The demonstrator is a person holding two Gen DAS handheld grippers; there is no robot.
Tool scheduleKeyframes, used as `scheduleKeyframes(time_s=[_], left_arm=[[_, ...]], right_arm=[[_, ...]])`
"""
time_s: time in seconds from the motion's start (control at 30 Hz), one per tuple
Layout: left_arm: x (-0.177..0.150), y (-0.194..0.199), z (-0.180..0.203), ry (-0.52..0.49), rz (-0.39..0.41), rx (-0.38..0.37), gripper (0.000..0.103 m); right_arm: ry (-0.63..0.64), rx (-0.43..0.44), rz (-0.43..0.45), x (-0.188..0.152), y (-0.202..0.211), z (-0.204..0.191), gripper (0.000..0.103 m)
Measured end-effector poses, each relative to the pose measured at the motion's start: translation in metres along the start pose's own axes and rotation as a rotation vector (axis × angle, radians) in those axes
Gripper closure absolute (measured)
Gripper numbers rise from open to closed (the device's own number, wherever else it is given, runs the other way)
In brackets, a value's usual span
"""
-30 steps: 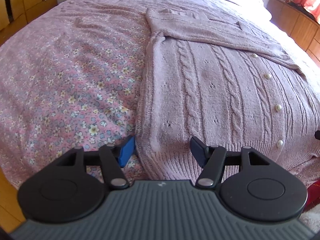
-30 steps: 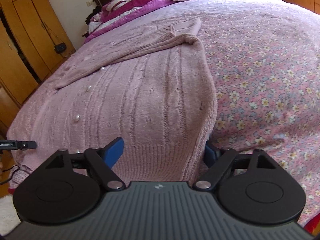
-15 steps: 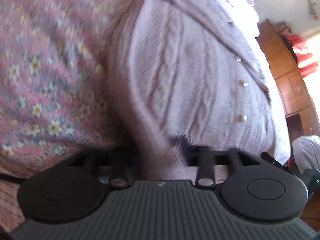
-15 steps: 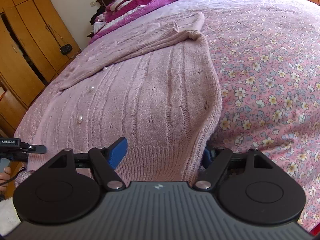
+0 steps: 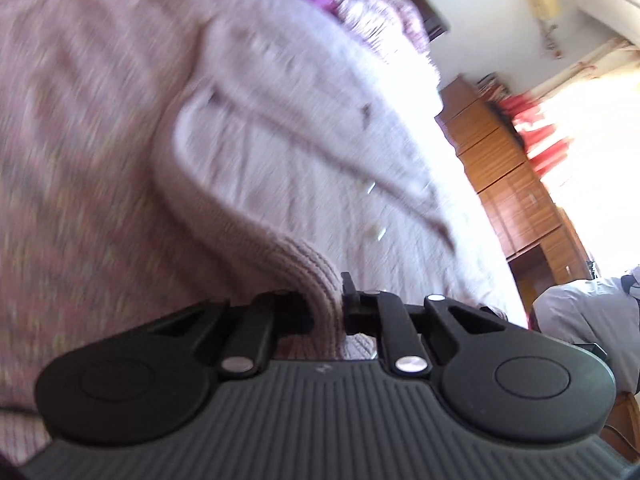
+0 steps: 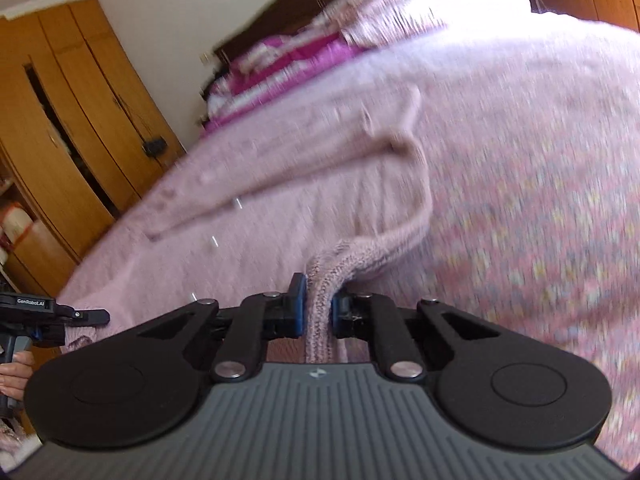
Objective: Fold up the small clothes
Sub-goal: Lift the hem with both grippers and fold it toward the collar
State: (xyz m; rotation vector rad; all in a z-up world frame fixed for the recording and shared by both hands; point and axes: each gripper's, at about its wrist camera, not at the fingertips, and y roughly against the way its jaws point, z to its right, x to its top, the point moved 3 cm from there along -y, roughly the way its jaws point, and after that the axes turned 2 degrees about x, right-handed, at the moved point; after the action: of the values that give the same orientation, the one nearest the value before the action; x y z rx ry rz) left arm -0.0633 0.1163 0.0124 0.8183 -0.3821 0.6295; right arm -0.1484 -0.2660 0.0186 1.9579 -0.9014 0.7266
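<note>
A pale pink cable-knit cardigan (image 5: 300, 168) with pearl buttons lies on the bed, one sleeve folded across its chest. My left gripper (image 5: 326, 300) is closing tight on the ribbed hem at the cardigan's left corner, and the knit bunches up between its pads. My right gripper (image 6: 318, 300) is closing tight on the hem at the cardigan's (image 6: 300, 200) right corner, blue pads pressing the fold. Both corners are lifted off the bed. In the right wrist view the left gripper (image 6: 52, 312) shows at the far left, with a hand (image 6: 14, 372) on its grip. Both views are blurred.
A pink floral bedspread (image 5: 80, 200) covers the bed (image 6: 540, 220) on both sides of the cardigan. Pillows and a magenta blanket (image 6: 288, 64) lie at the head. A wooden wardrobe (image 6: 60, 140) stands on one side, wooden cabinets (image 5: 520, 192) on the other.
Both grippers went from open around the hem to shut on it. They have risen with the hem corners, and the left one has tilted and rolled.
</note>
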Motion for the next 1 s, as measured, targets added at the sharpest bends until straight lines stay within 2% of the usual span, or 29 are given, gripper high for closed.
scheduleKeyframes(time_s=[0.2, 0.37, 0.5, 0.6, 0.77, 0.87, 1.0], left_arm=[[0.046, 0.0, 0.022, -0.066, 0.136, 0.046, 0.09], [0.076, -0.011, 0.026, -0.069, 0.189, 0.088, 0.09], [0.091, -0.021, 0.015, -0.063, 0.223, 0.165, 0.09], [0.094, -0.038, 0.003, -0.057, 0.224, 0.217, 0.09], [0.08, -0.07, -0.014, -0.085, 0.165, 0.313, 0.089], [0.071, -0.074, -0.02, -0.084, 0.138, 0.314, 0.087], [0.064, -0.065, -0.017, -0.106, 0.139, 0.284, 0.085]], right_arm=[[0.034, 0.018, 0.122, 0.047, 0.0, -0.003, 0.094], [0.069, -0.012, 0.158, 0.074, -0.015, -0.005, 0.094], [0.057, -0.071, 0.168, 0.087, -0.033, 0.005, 0.094], [0.032, -0.129, 0.162, 0.087, -0.051, 0.019, 0.094], [0.02, -0.204, 0.092, 0.073, -0.086, 0.037, 0.094], [-0.01, -0.216, 0.037, 0.06, -0.101, 0.048, 0.094], [-0.066, -0.178, 0.03, 0.054, -0.1, 0.055, 0.092]])
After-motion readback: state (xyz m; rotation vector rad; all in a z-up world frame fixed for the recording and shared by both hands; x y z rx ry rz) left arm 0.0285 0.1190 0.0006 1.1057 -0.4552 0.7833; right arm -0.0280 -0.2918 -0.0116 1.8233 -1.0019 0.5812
